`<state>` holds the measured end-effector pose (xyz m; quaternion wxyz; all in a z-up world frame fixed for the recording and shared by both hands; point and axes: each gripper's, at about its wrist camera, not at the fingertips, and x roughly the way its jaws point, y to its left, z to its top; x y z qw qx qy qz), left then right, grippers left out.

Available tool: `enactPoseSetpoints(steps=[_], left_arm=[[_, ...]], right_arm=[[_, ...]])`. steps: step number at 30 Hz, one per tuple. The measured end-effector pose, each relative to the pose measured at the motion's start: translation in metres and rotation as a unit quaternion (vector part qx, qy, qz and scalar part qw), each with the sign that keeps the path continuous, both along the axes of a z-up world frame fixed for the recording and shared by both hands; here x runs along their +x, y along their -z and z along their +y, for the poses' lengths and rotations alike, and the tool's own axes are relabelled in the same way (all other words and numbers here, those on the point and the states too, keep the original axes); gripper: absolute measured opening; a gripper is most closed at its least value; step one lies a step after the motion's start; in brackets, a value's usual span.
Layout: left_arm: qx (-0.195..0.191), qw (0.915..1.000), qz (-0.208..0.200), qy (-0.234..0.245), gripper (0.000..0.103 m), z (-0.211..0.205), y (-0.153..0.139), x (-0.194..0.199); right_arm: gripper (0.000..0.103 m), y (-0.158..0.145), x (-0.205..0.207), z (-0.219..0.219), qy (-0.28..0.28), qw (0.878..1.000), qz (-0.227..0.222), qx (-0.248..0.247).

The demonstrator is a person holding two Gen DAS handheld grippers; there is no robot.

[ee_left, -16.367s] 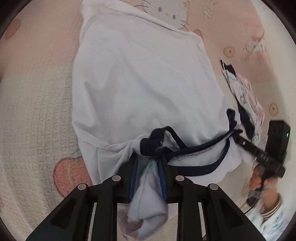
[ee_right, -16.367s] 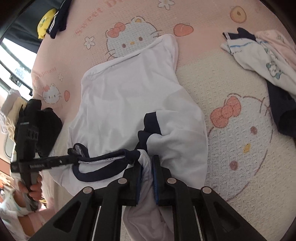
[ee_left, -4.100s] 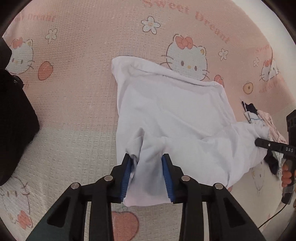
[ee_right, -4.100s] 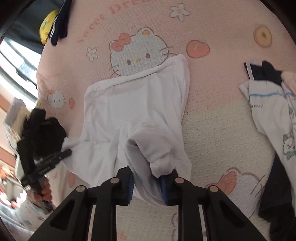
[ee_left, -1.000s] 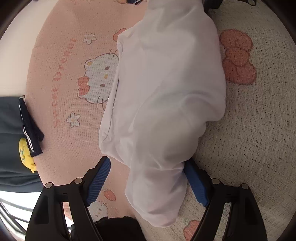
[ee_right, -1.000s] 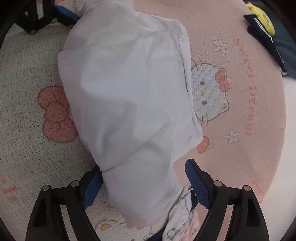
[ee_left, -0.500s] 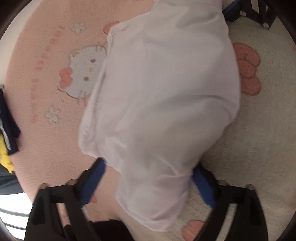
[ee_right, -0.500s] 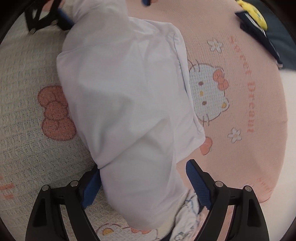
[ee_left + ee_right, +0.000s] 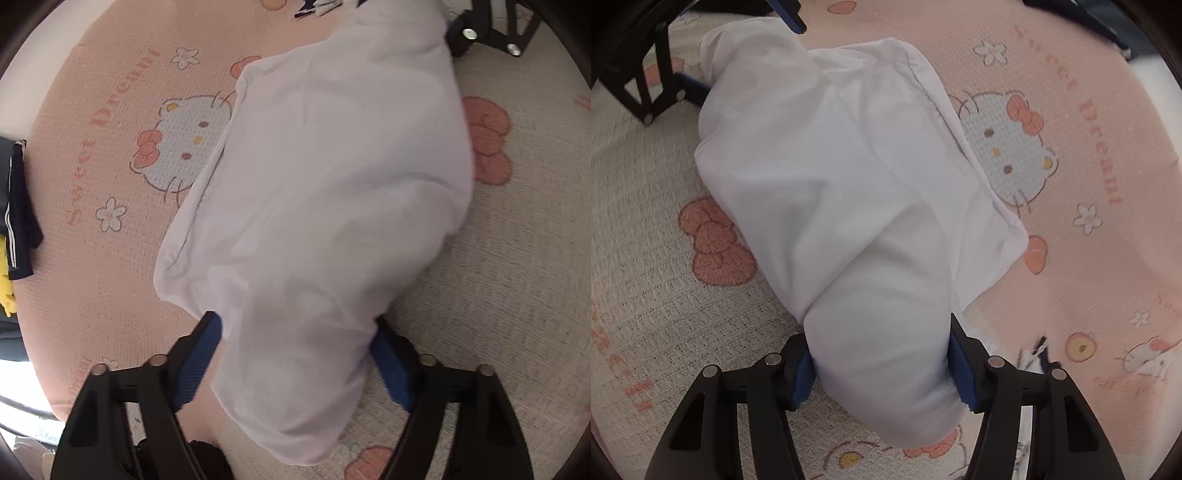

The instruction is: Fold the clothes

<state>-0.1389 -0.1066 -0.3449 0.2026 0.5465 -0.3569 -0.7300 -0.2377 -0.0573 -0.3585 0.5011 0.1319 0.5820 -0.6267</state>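
A folded white garment [image 9: 332,177] lies on the pink and cream cat-print blanket [image 9: 92,258], stretched between my two grippers. My left gripper [image 9: 295,325] has one end of the garment between its blue pads; its jaws are closing and both pads touch the cloth. At the opposite end my right gripper [image 9: 881,354] is closing too, and its pads squeeze the bunched white garment [image 9: 849,184]. Each gripper shows at the top of the other's view: the right one's fingers [image 9: 495,33] and the left one's fingers [image 9: 690,86].
A navy garment with white stripes and something yellow [image 9: 18,221] lies at the blanket's left edge. Patterned clothes [image 9: 317,5] sit beyond the white garment, and also show as patterned clothes [image 9: 1038,354] beside my right gripper. A navy item [image 9: 1100,22] lies far right.
Both pairs of jaws have narrowed onto the garment's ends. Both wrists have rolled, so the garment sits turned in each view. The garment stays in place.
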Motion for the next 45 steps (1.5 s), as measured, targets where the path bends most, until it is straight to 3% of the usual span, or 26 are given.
enactPoseSetpoints(steps=[2,3,5,10,14,17,20,23,25,29,34,36,41,45], left_arm=[[0.002,1.0,0.001,0.006,0.064,0.005,0.001,0.002],[0.017,0.9998,-0.001,-0.004,0.058,0.002,0.0,0.0],[0.065,0.9969,0.006,-0.043,0.055,-0.008,-0.008,-0.003],[0.215,0.9687,0.034,-0.119,0.052,-0.048,-0.023,-0.002],[0.27,0.9476,0.061,-0.159,0.052,-0.061,-0.028,-0.001],[0.285,0.9385,0.079,-0.178,0.052,-0.064,-0.031,0.001],[0.287,0.9349,0.089,-0.188,0.052,-0.063,-0.033,0.002],[0.286,0.9277,0.117,-0.209,0.052,-0.061,-0.035,0.005],[0.287,0.9204,0.136,-0.228,0.047,-0.059,-0.038,0.007],[0.295,0.9084,0.156,-0.253,0.04,-0.059,-0.044,0.012],[0.327,0.8854,0.178,-0.278,0.037,-0.062,-0.052,0.025],[0.336,0.8814,0.178,-0.281,0.037,-0.061,-0.054,0.03],[0.337,0.8846,0.164,-0.278,0.037,-0.051,-0.059,0.033],[0.351,0.8801,0.154,-0.28,0.036,-0.046,-0.067,0.035]], right_arm=[[0.058,0.001,0.004,0.003,-0.001,1.0,0.011,-0.006],[0.058,0.002,0.006,0.004,-0.001,1.0,0.016,-0.009],[0.056,0.003,0.009,0.006,-0.001,1.0,0.027,-0.015],[0.046,0.001,0.012,0.005,-0.002,0.999,0.029,-0.013],[0.04,-0.005,0.0,0.006,0.023,1.0,-0.021,-0.007],[0.04,-0.013,-0.02,0.007,0.055,0.995,-0.088,0.004],[0.039,-0.018,-0.031,0.007,0.071,0.99,-0.123,0.001],[0.031,-0.024,-0.036,0.013,0.095,0.986,-0.133,-0.033],[0.03,-0.027,-0.041,0.017,0.117,0.981,-0.144,-0.054],[0.029,-0.034,-0.046,0.024,0.123,0.98,-0.149,-0.056],[0.029,-0.049,-0.043,0.037,0.115,0.979,-0.157,-0.057],[0.029,-0.053,-0.038,0.043,0.111,0.98,-0.154,-0.055],[0.029,-0.052,-0.024,0.054,0.108,0.979,-0.167,-0.036],[0.029,-0.058,-0.022,0.06,0.111,0.976,-0.184,-0.022]])
